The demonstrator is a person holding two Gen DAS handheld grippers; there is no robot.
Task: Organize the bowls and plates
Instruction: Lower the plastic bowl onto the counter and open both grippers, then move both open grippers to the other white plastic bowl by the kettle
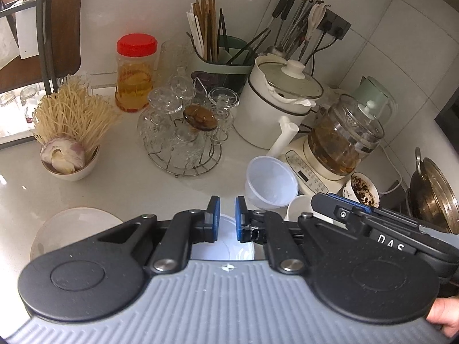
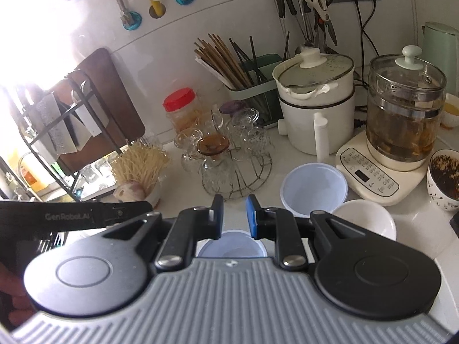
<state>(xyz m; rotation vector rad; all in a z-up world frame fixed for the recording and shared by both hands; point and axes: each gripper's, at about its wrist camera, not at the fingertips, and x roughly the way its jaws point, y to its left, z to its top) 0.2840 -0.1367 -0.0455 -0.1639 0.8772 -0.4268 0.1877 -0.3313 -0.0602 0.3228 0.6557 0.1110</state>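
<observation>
Cluttered white countertop (image 1: pixel 120 177) meets white tiled wall (image 1: pixel 401 34) behind

You are standing at a home kitchen. The glossy white worktop (image 1: pixel 120 177) runs up to white wall tiles (image 2: pixel 200 23), crowded with cooking things: a green holder of wooden chopsticks (image 1: pixel 221 57), a white electric pot with a glass lid (image 2: pixel 315 106), a glass kettle of brown tea on a cream base (image 2: pixel 401 114), a red-capped plastic jar (image 1: pixel 136 73), a white bowl of dry noodles (image 1: pixel 70 132) and a blackened wok (image 1: pixel 433 195).
</observation>
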